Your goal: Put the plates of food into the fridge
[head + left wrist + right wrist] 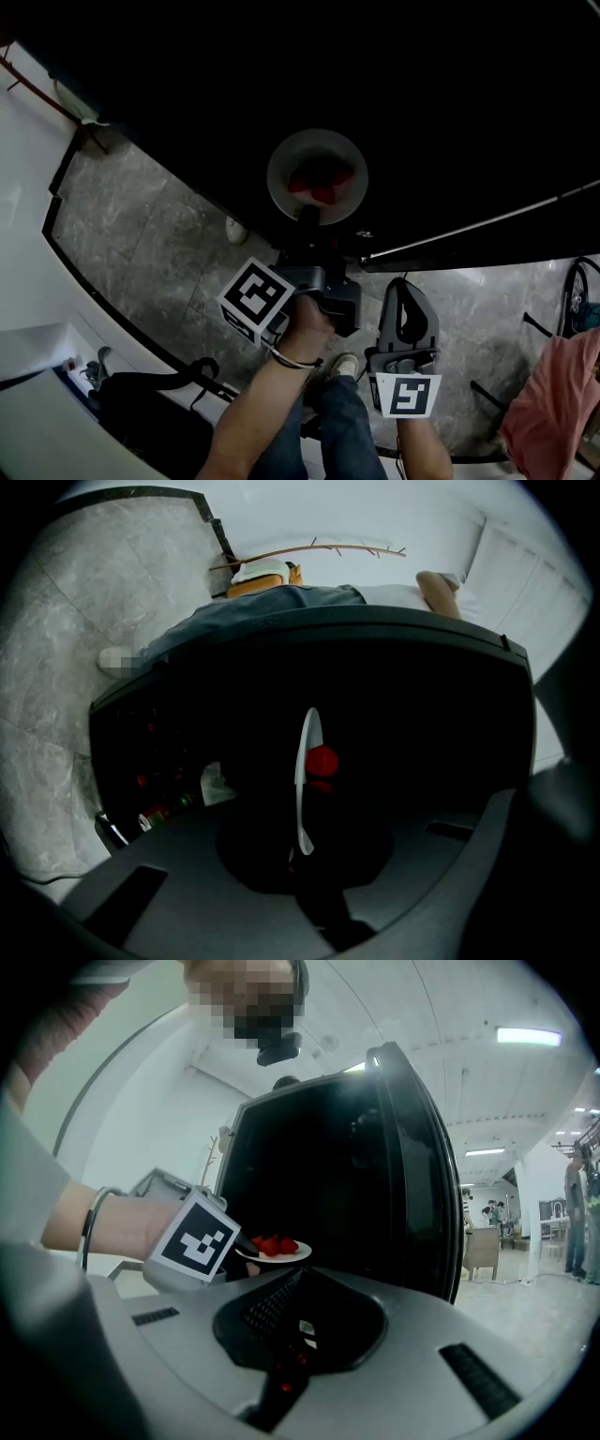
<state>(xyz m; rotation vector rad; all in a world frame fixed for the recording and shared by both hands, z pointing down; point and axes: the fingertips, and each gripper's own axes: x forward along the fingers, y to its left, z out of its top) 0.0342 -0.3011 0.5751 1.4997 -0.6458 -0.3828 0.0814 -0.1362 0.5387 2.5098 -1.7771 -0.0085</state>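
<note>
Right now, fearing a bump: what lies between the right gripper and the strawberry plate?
Nothing; the right gripper view shows the plate unobstructed, left gripper beside it.

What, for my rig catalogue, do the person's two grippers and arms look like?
Left gripper and right gripper: dark grey bodies, each bearing a white cube with black square markers. No sleeves; a thin band on the left wrist.

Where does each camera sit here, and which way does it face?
Head view: on the head, looking down at the left gripper holding the plate toward the dark fridge; both forearms and right gripper show.
Left gripper view: rides that gripper, looks along its jaws; plate edge-on.
Right gripper view: faces the fridge; left wrist shows.
All three share the plate.
</note>
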